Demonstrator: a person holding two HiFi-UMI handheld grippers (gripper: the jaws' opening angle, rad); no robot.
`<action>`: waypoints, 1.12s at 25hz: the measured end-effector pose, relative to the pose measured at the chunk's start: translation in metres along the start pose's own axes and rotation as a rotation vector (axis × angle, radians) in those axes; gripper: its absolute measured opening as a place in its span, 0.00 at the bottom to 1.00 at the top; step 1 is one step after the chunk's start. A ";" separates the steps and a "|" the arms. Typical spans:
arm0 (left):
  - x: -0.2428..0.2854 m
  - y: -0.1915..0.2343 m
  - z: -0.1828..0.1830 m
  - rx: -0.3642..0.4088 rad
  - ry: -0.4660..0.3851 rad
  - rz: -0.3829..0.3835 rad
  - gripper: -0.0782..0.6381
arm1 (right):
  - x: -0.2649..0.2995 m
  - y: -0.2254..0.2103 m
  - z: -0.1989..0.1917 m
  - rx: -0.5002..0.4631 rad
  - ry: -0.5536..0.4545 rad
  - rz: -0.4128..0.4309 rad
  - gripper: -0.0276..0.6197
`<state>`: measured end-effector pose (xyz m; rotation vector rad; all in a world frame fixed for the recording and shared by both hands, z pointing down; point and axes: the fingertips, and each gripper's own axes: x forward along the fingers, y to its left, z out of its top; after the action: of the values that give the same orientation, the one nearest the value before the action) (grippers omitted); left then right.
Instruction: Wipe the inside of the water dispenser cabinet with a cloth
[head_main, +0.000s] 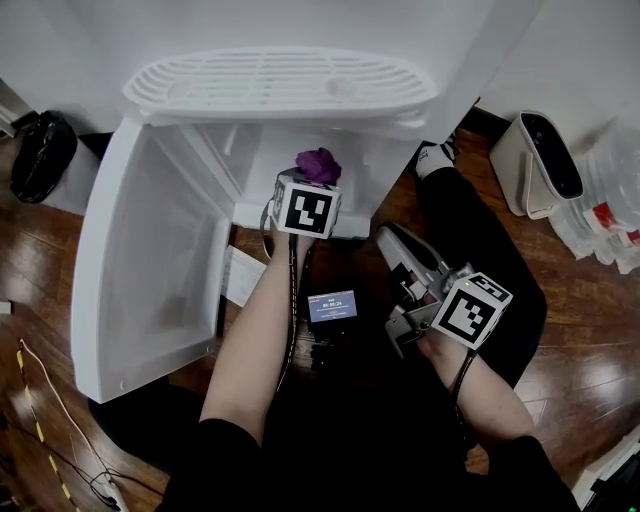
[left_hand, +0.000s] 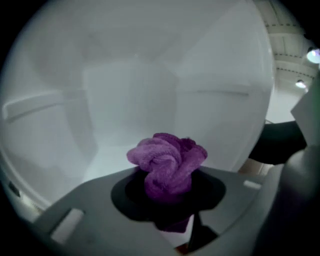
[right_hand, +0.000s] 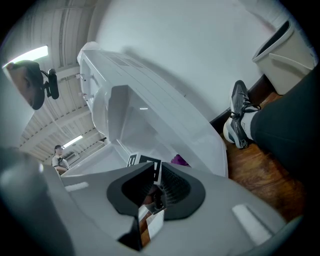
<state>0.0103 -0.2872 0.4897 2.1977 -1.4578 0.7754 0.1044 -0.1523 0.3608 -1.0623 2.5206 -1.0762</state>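
Cloth (left_hand: 167, 165), lower end hidden, sits clamped in left gripper (left_hand: 169, 202) jaws; right gripper (right_hand: 156, 186) jaws together.

I am seeing the water dispenser cabinet (head_main: 190, 150) sitting at the upper centre of the head view, its door (head_main: 150, 270) hanging open toward the left, and the cloth (head_main: 318, 163) sitting between the jaws of the left gripper (head_main: 313, 183) just inside the opening. The right gripper (head_main: 388, 240) is hovering right of centre, outside the cabinet, with a small screen (head_main: 332, 306) lying left of it, below the left gripper.
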 end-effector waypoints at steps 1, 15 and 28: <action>0.006 -0.009 0.009 0.014 0.001 -0.029 0.36 | 0.000 0.000 0.000 0.008 -0.001 0.002 0.12; 0.037 0.086 0.036 -0.156 -0.004 0.224 0.36 | 0.003 -0.005 -0.006 0.036 0.024 -0.004 0.09; -0.025 0.092 0.119 -0.211 -0.385 0.233 0.36 | 0.005 -0.008 -0.013 0.028 0.036 -0.011 0.09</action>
<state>-0.0552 -0.3752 0.3841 2.1166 -1.9083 0.2509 0.0998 -0.1526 0.3759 -1.0605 2.5226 -1.1404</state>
